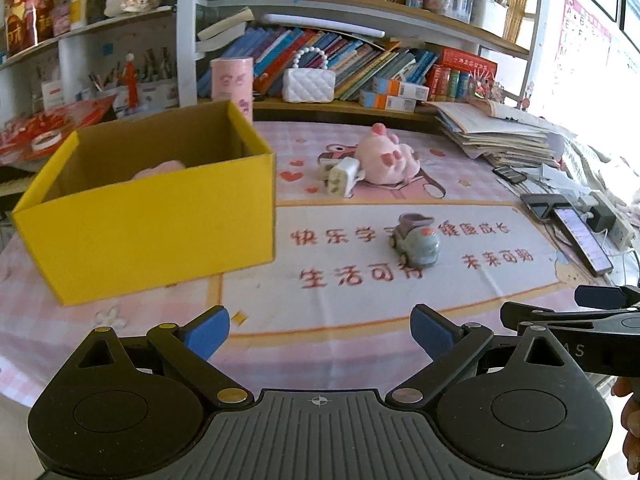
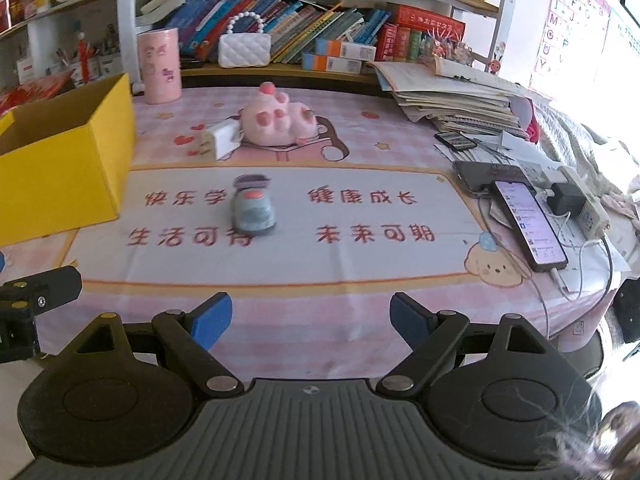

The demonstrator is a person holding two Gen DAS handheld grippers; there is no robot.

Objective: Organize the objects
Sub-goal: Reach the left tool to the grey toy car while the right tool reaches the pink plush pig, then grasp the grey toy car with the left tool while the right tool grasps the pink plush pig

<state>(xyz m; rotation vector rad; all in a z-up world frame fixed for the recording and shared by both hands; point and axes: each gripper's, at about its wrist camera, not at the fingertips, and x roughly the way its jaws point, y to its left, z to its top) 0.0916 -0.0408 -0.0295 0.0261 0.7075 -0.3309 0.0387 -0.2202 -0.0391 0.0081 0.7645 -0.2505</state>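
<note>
A yellow open box (image 1: 152, 216) stands on the left of the table, with something pink inside (image 1: 160, 168); it also shows in the right wrist view (image 2: 60, 160). A grey toy car (image 1: 416, 240) (image 2: 253, 210) sits mid-table. A pink plush pig (image 1: 386, 158) (image 2: 280, 120) lies farther back beside a white charger plug (image 1: 340, 178) (image 2: 222, 136). My left gripper (image 1: 320, 334) is open and empty near the front edge. My right gripper (image 2: 311, 322) is open and empty, to its right.
Phones (image 2: 530, 224), cables and a power strip (image 2: 582, 204) lie along the right edge. A paper stack (image 2: 456, 100) sits back right. A pink cylinder (image 2: 159, 66) and white handbag (image 2: 245, 50) stand by the bookshelf. The table has a pink printed cloth (image 2: 360, 288).
</note>
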